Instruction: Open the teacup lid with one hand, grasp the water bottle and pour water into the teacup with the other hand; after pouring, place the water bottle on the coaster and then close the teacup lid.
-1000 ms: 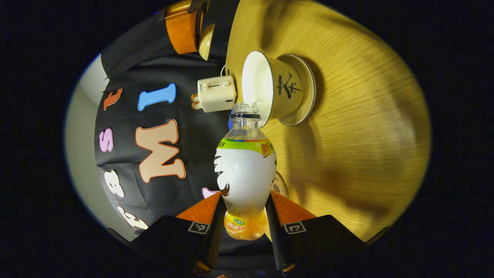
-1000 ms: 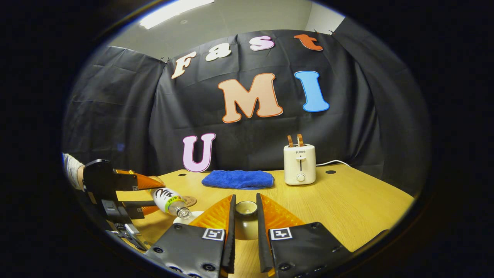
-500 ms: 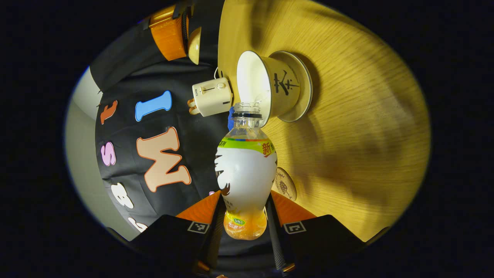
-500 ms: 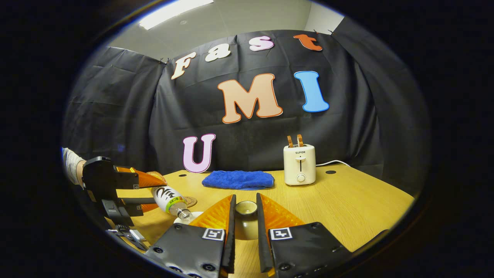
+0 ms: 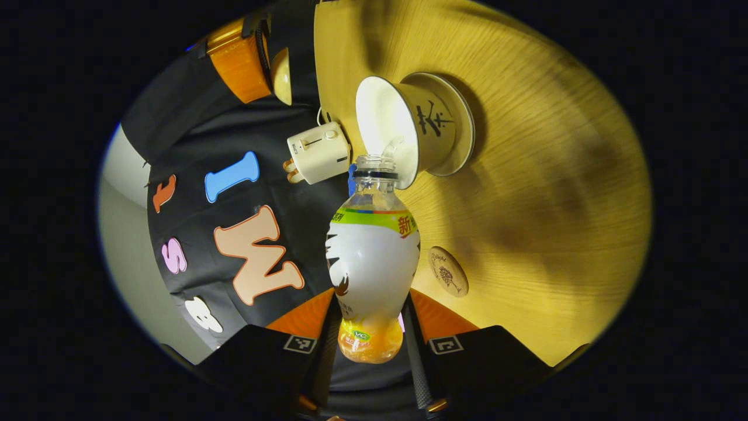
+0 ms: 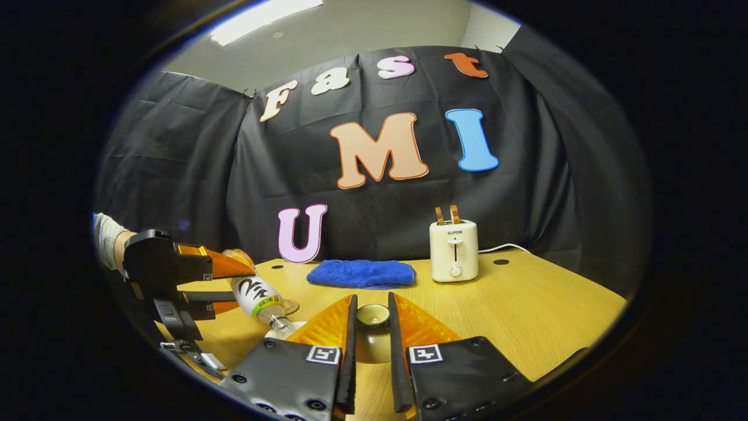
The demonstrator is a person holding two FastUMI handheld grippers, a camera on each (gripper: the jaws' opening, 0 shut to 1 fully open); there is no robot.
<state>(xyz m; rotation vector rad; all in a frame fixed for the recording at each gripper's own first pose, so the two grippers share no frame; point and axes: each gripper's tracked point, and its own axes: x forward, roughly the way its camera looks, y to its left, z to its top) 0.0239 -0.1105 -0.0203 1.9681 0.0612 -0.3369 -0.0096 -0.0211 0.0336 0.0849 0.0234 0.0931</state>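
Note:
My left gripper (image 5: 369,327) is shut on the water bottle (image 5: 372,257), which is uncapped and tipped with its mouth at the rim of the open teacup (image 5: 403,130). A thin stream of water runs from the mouth into the cup. The teacup stands on its saucer (image 5: 461,137). In the right gripper view the same bottle (image 6: 260,298) slants down toward the cup, held by the left gripper (image 6: 225,286). My right gripper (image 6: 371,327) is shut on the cream teacup lid (image 6: 372,336), held up beside the cup. The round wooden coaster (image 5: 447,271) lies on the table near the bottle.
A cream toaster (image 6: 453,250) with its cable stands at the back of the wooden table (image 6: 526,310). A folded blue cloth (image 6: 360,272) lies left of it. A sleeve (image 6: 106,237) shows behind the left gripper.
The left gripper has tilted the bottle further and raised its base a little. Water now streams into the cup. The right gripper with the lid has stayed put.

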